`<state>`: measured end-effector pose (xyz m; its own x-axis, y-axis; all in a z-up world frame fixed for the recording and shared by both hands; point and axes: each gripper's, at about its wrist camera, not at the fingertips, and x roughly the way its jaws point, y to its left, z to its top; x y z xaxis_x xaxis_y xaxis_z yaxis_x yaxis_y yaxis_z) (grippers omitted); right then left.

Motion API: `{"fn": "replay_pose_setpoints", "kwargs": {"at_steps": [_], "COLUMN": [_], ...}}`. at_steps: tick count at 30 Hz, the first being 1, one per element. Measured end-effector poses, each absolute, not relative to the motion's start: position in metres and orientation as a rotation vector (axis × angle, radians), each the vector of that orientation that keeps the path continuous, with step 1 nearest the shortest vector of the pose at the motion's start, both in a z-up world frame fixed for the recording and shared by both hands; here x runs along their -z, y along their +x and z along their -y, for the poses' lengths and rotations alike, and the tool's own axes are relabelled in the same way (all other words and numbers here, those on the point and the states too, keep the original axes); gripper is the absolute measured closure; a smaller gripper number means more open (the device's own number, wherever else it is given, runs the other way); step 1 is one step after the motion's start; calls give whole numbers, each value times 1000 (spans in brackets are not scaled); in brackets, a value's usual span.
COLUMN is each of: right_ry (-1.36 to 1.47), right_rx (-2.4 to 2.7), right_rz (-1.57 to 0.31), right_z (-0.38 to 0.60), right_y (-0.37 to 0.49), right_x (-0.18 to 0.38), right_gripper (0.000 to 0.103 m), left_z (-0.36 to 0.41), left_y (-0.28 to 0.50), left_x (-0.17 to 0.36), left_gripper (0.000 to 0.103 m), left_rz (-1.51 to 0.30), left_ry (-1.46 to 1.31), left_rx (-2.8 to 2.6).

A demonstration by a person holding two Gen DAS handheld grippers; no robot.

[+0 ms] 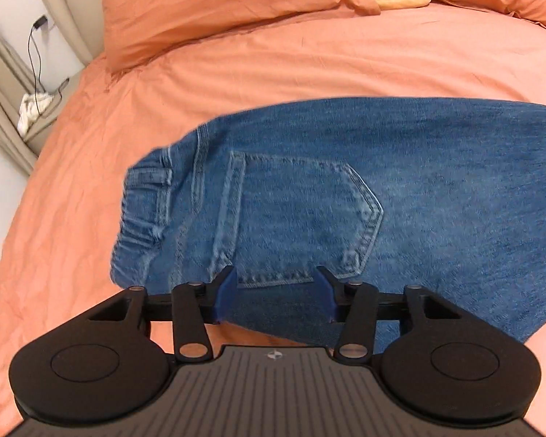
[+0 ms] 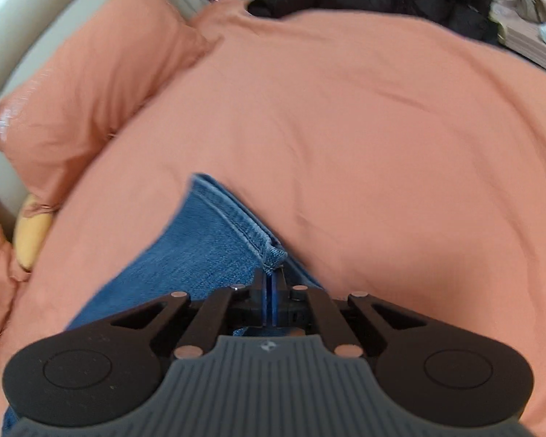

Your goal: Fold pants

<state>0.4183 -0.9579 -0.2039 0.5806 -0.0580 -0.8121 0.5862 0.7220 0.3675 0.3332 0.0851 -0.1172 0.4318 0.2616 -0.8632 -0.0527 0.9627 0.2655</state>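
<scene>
Blue denim pants (image 1: 309, 189) lie flat across the bed (image 1: 273, 73), waistband left; left tongs (image 1: 276, 291) apart, right tongs (image 2: 273, 284) seemingly clamped on the hem.

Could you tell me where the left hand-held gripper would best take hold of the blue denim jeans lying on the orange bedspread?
Probably at the near edge of the blue denim jeans, just below the back pocket. The left hand-held gripper already straddles that spot from the near side, jaws apart. The cloth lies flat on the orange bedspread, so coming in low from the near side should catch all layers.
</scene>
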Motion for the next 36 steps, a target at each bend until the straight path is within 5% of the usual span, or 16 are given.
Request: {"fn": "replay_pose_setpoints", "kwargs": {"at_steps": [6, 11, 21, 30, 32, 34, 36], "right_ry": [658, 544, 461, 325, 299, 268, 202], "right_rx": [454, 390, -30, -335, -388, -441, -489], "right_rz": [-944, -970, -1030, -1054, -1078, -1107, -1100], "right_z": [955, 924, 743, 556, 526, 502, 480], "right_y": [428, 427, 395, 368, 362, 356, 352], "right_x": [230, 206, 172, 199, 211, 220, 225], "right_gripper": [103, 80, 78, 78, 78, 78, 69], "left_z": [-71, -52, 17, 40, 37, 27, 18], "left_y": [312, 294, 250, 255, 262, 266, 269], "left_x": [108, 100, 131, 175, 178, 166, 154], "left_gripper": [47, 47, 46, 46, 81, 96, 99], "left_rz": [-1089, -1081, -1039, -959, -984, -987, -948], "left_ry": [215, 233, 486, 537, 517, 427, 392], "left_rx": [-125, -3, 290, 295, 288, 336, 342]}}
